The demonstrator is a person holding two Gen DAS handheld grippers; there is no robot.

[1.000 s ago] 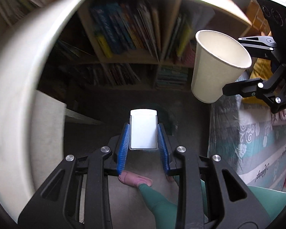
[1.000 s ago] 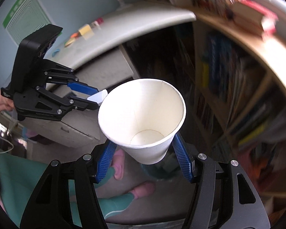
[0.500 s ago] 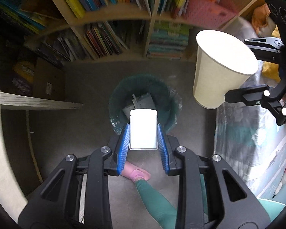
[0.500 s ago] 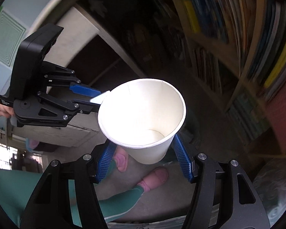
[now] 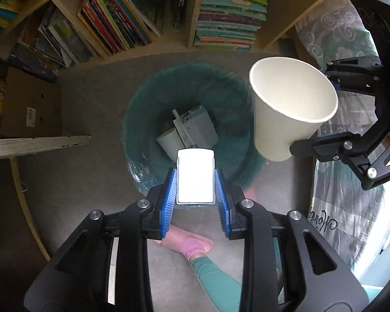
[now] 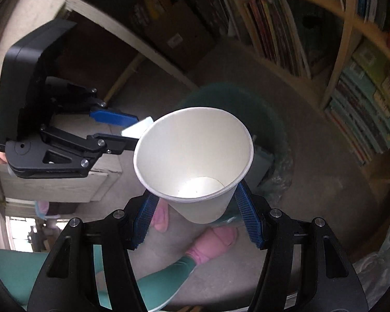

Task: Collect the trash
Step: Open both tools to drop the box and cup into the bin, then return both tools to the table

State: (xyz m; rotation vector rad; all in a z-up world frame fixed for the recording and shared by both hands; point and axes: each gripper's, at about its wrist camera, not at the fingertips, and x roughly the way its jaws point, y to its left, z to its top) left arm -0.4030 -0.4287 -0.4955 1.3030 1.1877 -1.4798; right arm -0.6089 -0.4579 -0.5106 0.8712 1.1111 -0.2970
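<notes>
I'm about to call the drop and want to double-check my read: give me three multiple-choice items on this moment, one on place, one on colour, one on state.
1. Where is the bin?
A. On a shelf
B. On the floor below both grippers
C. On the bed

2. What colour is the bin liner?
A. Teal green
B. Red
C. White

3. What is the right gripper doing?
A. Hanging open
B. Clamping a book
C. Shut on the paper cup

Answers: 1 B, the bin stands on the grey floor by the bookshelf, under the left gripper and its white box. 2 A, the bag lining it is teal. 3 C, blue pads press both sides of the cup.
</notes>
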